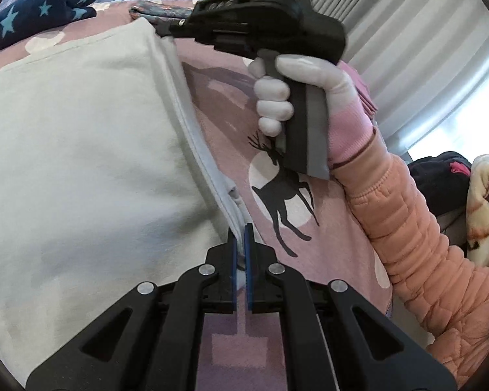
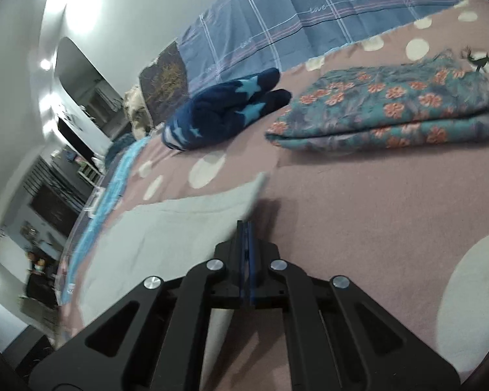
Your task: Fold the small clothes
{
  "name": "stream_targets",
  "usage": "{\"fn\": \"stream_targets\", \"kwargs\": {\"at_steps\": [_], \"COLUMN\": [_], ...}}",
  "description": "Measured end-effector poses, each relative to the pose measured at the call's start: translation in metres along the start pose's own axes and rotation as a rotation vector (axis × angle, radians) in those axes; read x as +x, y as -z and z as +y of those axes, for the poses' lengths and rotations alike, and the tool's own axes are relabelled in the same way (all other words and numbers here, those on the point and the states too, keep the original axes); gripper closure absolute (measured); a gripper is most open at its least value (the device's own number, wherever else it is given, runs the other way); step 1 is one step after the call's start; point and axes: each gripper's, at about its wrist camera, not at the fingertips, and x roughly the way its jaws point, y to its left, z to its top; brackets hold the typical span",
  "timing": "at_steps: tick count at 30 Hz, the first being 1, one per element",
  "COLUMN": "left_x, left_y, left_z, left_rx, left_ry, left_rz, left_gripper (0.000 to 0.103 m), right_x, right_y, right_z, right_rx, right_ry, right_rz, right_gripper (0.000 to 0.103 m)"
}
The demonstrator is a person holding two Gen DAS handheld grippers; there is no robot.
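Fingers [image 1: 240, 238] of both grippers — clamped on pale garment's [image 1: 81, 150] edge.

Beyond the pale garment [image 2: 185, 224], an open stretch of the pink bedspread [image 2: 358, 211] gives room to pass. Farther toward the bed's far edge the folded floral cloth [image 2: 391, 110] and the navy star-printed bundle [image 2: 225, 110] stand in the way, with a narrow gap between them. Behind both, the blue checked quilt [image 2: 293, 19] closes that side.
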Motion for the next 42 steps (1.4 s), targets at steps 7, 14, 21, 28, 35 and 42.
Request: {"fn": "stream_targets", "kwargs": {"at_steps": [7, 14, 21, 28, 35, 42], "left_x": [0.004, -0.005, -0.009, -0.008, 0.001, -0.062], "left_y": [-0.008, -0.002, 0.009, 0.013, 0.028, 0.063], "left_z": [0.005, 0.011, 0.016, 0.017, -0.028, 0.003], "left_rx": [-0.001, 0.005, 0.01, 0.019, 0.151, 0.074], "left_ry": [0.035, 0.061, 0.069, 0.101, 0.241, 0.193], "left_rz": [-0.018, -0.05, -0.068, -0.08, 0.0, -0.118], "left_gripper": [0.1, 0.099, 0.099, 0.098, 0.084, 0.066], "right_x": [-0.006, -0.071, -0.07, -0.078, -0.123, -0.125], "right_y": [0.009, 0.064, 0.129, 0.13, 0.146, 0.159], "right_z": [-0.026, 0.01, 0.041, 0.049, 0.039, 0.099], "right_rx": [0.1, -0.009, 0.003, 0.071, 0.104, -0.039], "right_ry": [0.002, 0.005, 0.001, 0.063, 0.232, 0.126], "right_rz": [0.023, 0.12, 0.25, 0.176, 0.092, 0.087], "right_gripper": [0.101, 0.1, 0.079, 0.103, 0.1, 0.099]}}
